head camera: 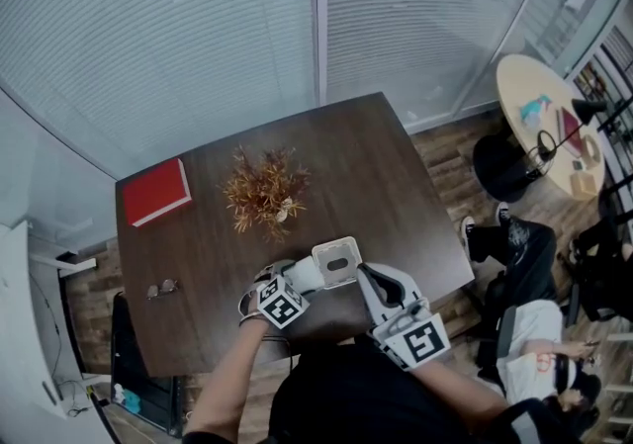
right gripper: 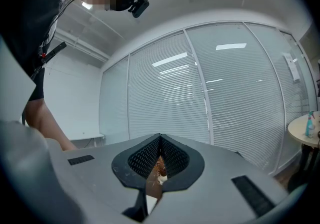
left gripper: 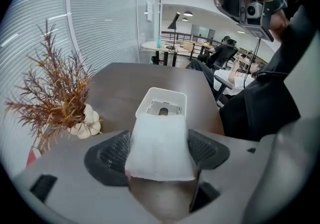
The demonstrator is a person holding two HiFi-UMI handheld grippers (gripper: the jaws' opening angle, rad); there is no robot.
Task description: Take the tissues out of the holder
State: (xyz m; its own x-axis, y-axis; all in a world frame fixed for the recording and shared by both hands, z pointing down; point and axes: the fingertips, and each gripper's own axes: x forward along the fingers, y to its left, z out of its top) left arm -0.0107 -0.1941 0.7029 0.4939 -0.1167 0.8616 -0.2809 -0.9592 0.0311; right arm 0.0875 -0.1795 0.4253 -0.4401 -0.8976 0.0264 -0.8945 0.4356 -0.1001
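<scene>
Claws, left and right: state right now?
Left claw: closed on the tissues.
Right claw: closed, holding nothing.

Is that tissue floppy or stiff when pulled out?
Probably soft but not droopy: the tissue looks like a folded wad, holding its shape between the jaws of the left gripper. Likely light, and its ragged lower edge suggests it tears easily.

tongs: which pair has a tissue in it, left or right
The left tongs: a white tissue is gripped between them. The right tongs are closed with nothing in them.
</scene>
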